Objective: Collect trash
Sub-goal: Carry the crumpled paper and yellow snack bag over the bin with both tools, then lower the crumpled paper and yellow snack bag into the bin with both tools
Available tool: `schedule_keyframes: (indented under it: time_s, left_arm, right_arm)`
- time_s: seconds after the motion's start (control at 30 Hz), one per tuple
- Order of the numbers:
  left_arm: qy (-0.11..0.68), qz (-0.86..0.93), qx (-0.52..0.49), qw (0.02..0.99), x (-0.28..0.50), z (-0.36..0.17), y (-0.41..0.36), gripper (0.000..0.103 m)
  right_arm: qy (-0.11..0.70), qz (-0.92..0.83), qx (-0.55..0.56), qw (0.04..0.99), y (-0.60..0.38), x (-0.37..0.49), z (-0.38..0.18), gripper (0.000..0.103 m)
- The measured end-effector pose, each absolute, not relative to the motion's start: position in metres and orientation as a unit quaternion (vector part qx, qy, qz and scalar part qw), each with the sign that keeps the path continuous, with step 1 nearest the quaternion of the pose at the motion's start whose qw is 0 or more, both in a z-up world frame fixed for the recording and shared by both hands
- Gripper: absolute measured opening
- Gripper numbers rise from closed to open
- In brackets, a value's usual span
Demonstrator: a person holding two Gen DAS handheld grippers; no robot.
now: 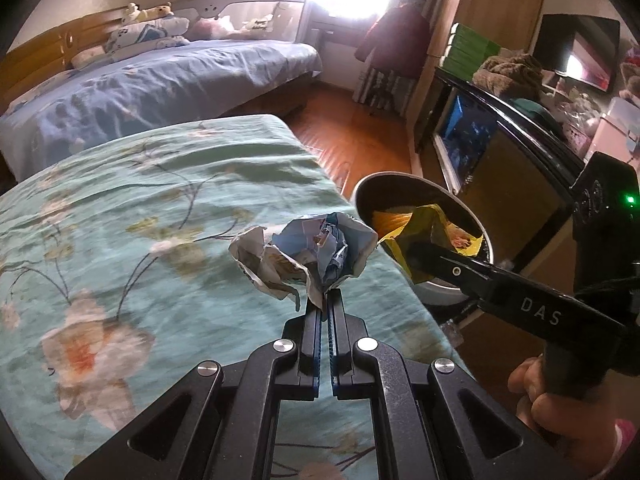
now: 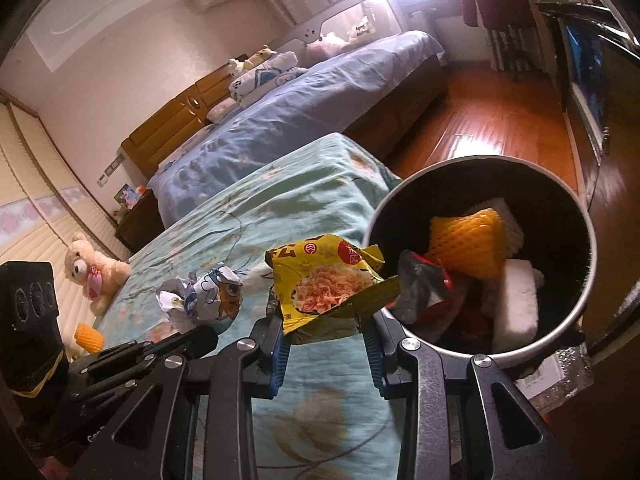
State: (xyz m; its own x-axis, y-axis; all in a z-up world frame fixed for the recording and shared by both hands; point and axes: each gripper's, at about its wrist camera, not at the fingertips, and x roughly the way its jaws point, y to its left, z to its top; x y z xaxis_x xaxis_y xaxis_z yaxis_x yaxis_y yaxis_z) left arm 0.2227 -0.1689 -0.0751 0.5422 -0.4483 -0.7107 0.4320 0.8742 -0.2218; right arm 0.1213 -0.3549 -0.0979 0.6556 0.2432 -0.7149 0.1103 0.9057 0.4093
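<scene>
Black linkage filled the near edge of both views. My left gripper (image 1: pixel 325 298) had its jaws pressed fully together on the lower edge of a crumpled paper ball (image 1: pixel 304 258), blue and white with a cartoon print, which stood lifted above the teal floral bedspread (image 1: pixel 132 216). My right gripper (image 2: pixel 324 320) was partly open, and its pads clamped a yellow snack wrapper (image 2: pixel 324 280) from both sides; the wrapper hung just at the near left rim of the bin (image 2: pixel 576 208). In the left wrist view the same wrapper (image 1: pixel 432 232) showed at the bin's mouth, with the right gripper's finger (image 1: pixel 460 268) reaching in from the right and a hand (image 1: pixel 560 408) around its handle.

The bin, round with a pale rim and a dark inside, stood on the floor just beside the right edge of the bed. In it lay an orange foam net (image 2: pixel 468 248), a white foam block (image 2: pixel 516 304) and a red and grey wrapper (image 2: pixel 424 292).

Farther left on the bedspread I saw a second orange net (image 2: pixel 88 336) and a cream teddy bear (image 2: pixel 94 272). Beyond the teal bed stood a second bed with a blue cover (image 1: pixel 160 92), with soft toys and pillows at its wooden headboard. The wood floor (image 2: pixel 492 120) ran to a bright window at the far end, with a dark red coat (image 1: pixel 394 36) hanging near it.
</scene>
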Motion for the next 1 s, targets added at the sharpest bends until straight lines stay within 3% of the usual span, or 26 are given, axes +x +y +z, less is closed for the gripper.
schedule_keyframes:
  time_s: [1.0]
  left_arm:
    - [0.396,-0.295,0.027,0.869,0.227,-0.064,-0.233,0.002]
  right_arm:
    - [0.403,-0.033,0.231,0.885,-0.429,0.100,-0.096,0.034]
